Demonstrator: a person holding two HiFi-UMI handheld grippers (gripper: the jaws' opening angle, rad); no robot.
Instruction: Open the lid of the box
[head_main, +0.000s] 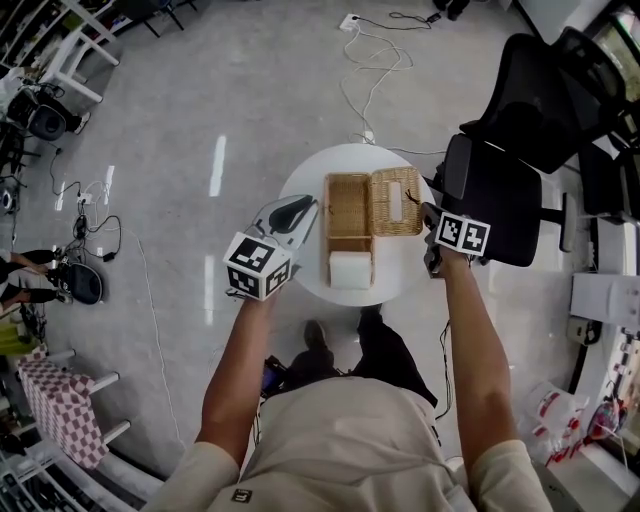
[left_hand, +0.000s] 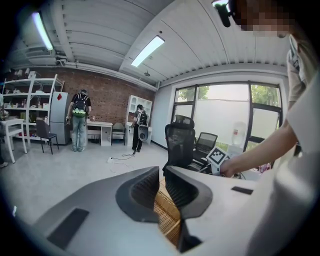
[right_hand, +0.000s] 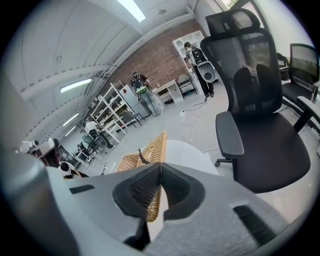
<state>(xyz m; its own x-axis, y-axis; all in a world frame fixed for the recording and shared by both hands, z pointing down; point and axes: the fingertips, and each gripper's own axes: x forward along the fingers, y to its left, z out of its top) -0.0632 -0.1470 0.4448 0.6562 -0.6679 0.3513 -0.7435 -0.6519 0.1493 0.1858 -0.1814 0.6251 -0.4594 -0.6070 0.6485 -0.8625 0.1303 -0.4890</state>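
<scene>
1. Your left gripper (left_hand: 162, 169), nearest, hangs beside the box (head_main: 328, 212), its jaws a crack apart and empty.
2. Your right gripper (right_hand: 160, 164) has its jaws pressed together, pinching nothing, just beside the lid (head_main: 397, 202).
3. The lid lies swung open to the right of the box on the round table (head_main: 395, 268).
4. Risk: a nudge could flip the light lid shut, or slide the box across the smooth top.
5. The box is rectangular, of stiff woven wicker, with a white block (head_main: 350, 270) inside.

Both arms reach forward, the left forearm (head_main: 235, 365) and the right forearm (head_main: 470, 340) bare. The left gripper (head_main: 308, 208) points shallowly downward, its jaws parted by a narrow slit with nothing between them. The right gripper (head_main: 429, 215) tilts down more steeply, jaws closed tip to tip.
</scene>
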